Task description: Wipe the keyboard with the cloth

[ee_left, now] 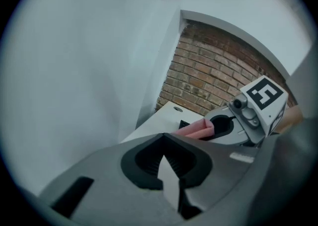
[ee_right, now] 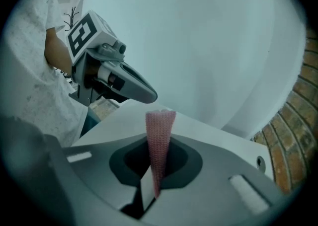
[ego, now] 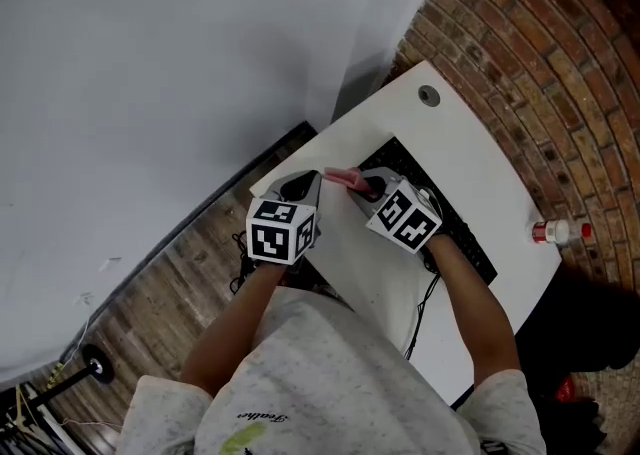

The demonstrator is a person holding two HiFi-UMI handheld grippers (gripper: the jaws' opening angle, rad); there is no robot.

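White wall on the left and brick on the right close in a wooden floor and a white surface (ego: 480, 143) set cornerwise, bare along its brick-side half. A black keyboard (ego: 466, 239) runs down its middle, partly under the right arm. Both grippers hover at its near-left edge: the left gripper (ee_left: 166, 163) has its jaws pressed together on nothing, while the right gripper (ee_right: 155, 170) pinches a pink cloth (ee_right: 159, 135) above the keyboard's end. A red-capped bottle (ego: 560, 232) lies at the right edge.
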